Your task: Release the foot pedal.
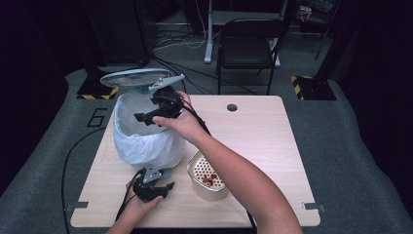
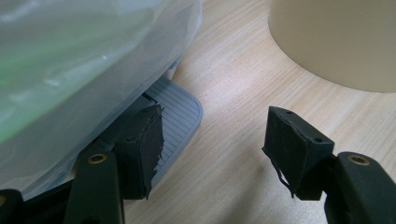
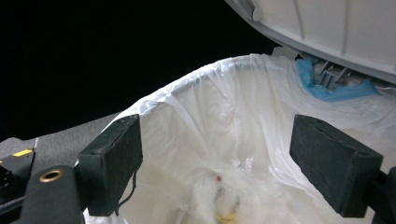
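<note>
Jaws of the right gripper (image 1: 146, 117) stood released and empty above the lined bin (image 1: 141, 141). Left gripper (image 1: 163, 185) rested spread on the bin's pedal (image 2: 175, 116), beside the pot (image 1: 207, 178).

The right tool (image 3: 215, 168), jaws apart and empty, hangs over the white-lined bin (image 3: 210, 107) beneath its raised lid (image 3: 327, 28).
</note>
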